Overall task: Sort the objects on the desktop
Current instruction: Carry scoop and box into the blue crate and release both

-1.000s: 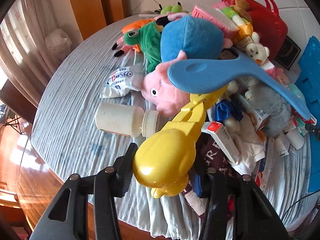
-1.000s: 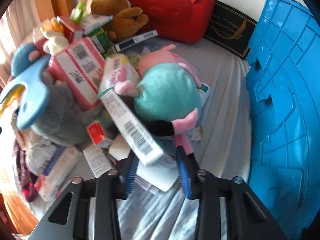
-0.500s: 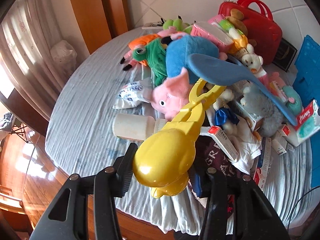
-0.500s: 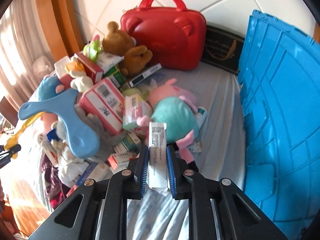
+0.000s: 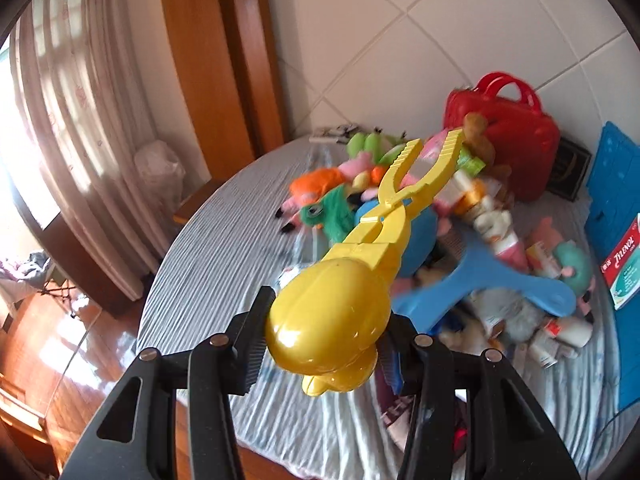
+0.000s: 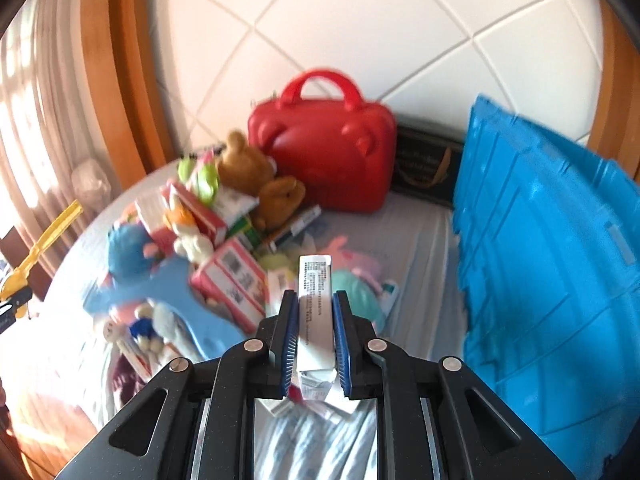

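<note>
My left gripper (image 5: 324, 328) is shut on the round head of a yellow snowball-maker tong (image 5: 332, 320) and holds it high above the table; its handles point away over the pile. My right gripper (image 6: 316, 328) is shut on a narrow white medicine box (image 6: 316, 300) and holds it upright above the table. The box also shows at the right edge of the left wrist view (image 5: 622, 264). The yellow tong also shows at the left edge of the right wrist view (image 6: 36, 248).
A pile of plush toys (image 5: 340, 204), medicine boxes (image 6: 232, 276) and a blue tong (image 5: 500, 280) covers the cloth-covered table (image 5: 224, 248). A red case (image 6: 324, 160) stands at the back wall. A blue crate (image 6: 552, 280) stands on the right.
Both grippers have risen well above the table with their objects. The yellow tong has come free of the pile. The right gripper closed on the white box a second ago.
</note>
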`<move>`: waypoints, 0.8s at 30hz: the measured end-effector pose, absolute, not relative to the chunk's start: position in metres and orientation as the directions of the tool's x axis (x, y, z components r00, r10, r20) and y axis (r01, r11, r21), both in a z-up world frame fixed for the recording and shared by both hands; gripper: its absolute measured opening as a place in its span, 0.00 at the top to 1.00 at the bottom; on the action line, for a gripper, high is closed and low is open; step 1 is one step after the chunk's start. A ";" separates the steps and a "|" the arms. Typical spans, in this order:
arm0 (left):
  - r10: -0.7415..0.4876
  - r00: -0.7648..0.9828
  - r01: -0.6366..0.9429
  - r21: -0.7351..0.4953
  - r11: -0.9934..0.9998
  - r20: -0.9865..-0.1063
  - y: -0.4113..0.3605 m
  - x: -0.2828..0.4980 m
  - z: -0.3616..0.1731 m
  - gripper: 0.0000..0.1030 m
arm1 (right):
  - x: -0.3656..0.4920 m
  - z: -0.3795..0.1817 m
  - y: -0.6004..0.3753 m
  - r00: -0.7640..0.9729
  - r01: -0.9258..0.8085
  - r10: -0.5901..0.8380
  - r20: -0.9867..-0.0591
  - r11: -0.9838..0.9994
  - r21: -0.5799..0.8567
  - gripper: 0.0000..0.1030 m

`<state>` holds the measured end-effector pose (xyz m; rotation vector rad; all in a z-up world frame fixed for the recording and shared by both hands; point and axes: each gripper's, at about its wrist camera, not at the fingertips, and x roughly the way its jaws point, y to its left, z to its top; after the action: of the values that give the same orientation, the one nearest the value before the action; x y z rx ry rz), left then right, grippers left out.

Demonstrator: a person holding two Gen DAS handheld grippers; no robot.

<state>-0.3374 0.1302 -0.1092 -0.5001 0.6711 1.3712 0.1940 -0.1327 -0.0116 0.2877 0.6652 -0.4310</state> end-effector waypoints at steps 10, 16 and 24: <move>0.698 0.360 -0.899 -0.030 0.436 -0.619 0.128 -0.223 -0.059 0.55 | 0.120 0.072 -0.145 0.744 0.565 -0.436 -0.506 0.815 0.128 0.83; 0.618 0.554 -0.773 -0.069 0.630 -0.558 0.099 -0.121 -0.016 0.55 | 0.044 0.120 -0.162 0.717 0.653 -0.559 -0.416 0.748 0.122 0.83; 0.488 0.708 -0.595 -0.059 0.802 -0.511 0.029 0.020 0.044 0.55 | -0.062 0.167 -0.215 0.624 0.762 -0.695 -0.357 0.643 0.077 0.83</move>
<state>0.0204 0.0290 0.0443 -0.2266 0.5001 0.6067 -0.0616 -0.2147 0.1673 0.2304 0.3088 -0.8449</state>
